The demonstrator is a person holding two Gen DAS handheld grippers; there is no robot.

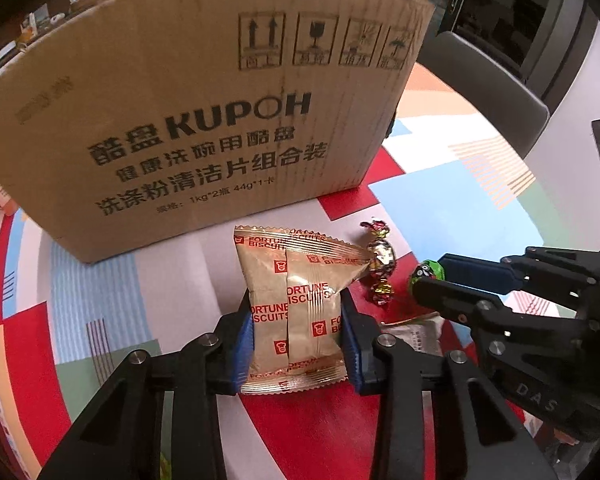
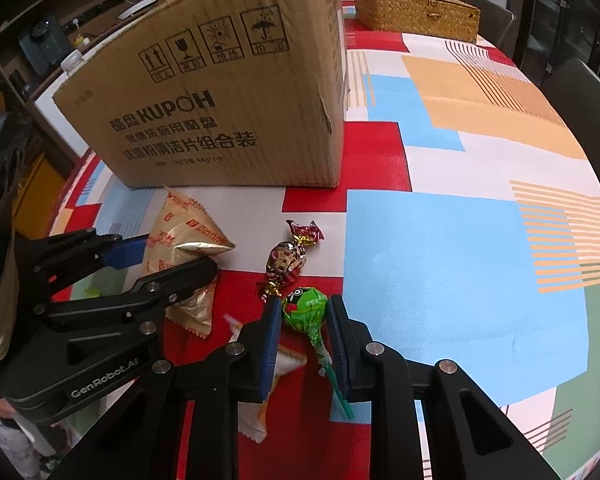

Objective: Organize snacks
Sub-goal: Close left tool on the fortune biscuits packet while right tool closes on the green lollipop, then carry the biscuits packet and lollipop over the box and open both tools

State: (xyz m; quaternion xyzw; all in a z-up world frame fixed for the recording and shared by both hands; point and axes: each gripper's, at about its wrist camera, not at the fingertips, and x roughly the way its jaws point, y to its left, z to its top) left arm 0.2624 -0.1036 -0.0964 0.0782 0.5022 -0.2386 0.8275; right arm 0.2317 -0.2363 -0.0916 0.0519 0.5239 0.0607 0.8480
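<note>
A gold foil packet printed "Fortune Biscuits" lies on the tabletop, which carries a cloth of red, blue, orange and white blocks. The left gripper has its blue-padded fingers pressed against the packet's two sides, gripping it. Just beyond stands a large brown corrugated cardboard box printed "KUPOH", its near wall closing off the space ahead of both grippers. To the packet's right lies a twist-wrapped candy in red-and-gold foil, and next to that a green-wrapped lollipop on a pale green stick. The right gripper has its fingers closed on the lollipop, head and upper stick between the pads. A white-and-orange flat sachet lies partly under the right gripper's left finger. Only the right wrist view shows the woven straw lidded basket at the tabletop's far edge; the left wrist view shows a grey chair back there instead.
</note>
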